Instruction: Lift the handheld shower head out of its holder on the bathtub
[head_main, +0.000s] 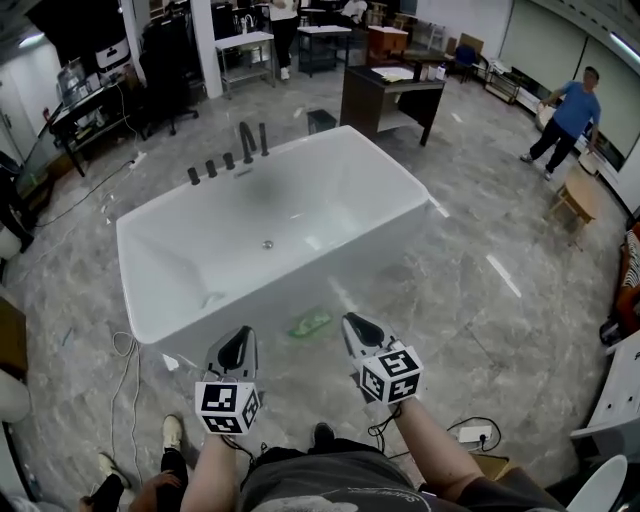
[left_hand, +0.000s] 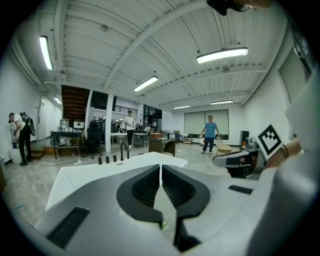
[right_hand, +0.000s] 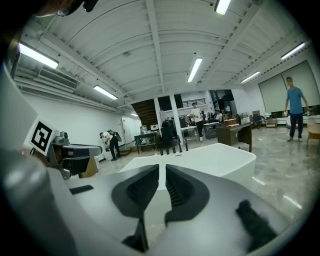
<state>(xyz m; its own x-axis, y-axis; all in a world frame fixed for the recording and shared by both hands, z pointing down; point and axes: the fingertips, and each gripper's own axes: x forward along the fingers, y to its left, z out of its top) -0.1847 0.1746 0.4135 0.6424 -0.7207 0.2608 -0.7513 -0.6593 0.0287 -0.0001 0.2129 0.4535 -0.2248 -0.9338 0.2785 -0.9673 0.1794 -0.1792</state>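
The left gripper's (left_hand: 160, 170) jaws are pressed together with nothing between them, the dark pads meeting along a thin line. The right gripper's (right_hand: 162, 172) jaws are likewise together and empty, with only a narrow slit between the pads. In the head view both grippers are held side by side over the floor (head_main: 480, 300) on the near side of the white bathtub (head_main: 150, 290), pointing toward it, each with its marker cube close to the person's forearm. A small green item (head_main: 310, 323) lies on the floor just beside the tub's near wall, between the two grippers in that view. The handheld shower head (head_main: 263, 138) stands upright as a slim dark rod in its holder on the far rim of the bathtub, just beside the curved dark spout (head_main: 245, 141) and at the end of a row of three short dark knobs (head_main: 211, 168). It is well apart from both grippers, across the tub's basin. Beyond the tub stands a dark desk (head_main: 385, 95), and a person in a blue shirt (head_main: 575, 110) stands on the floor at the far right. A white cable (head_main: 125, 345) trails on the floor near the tub's left corner.
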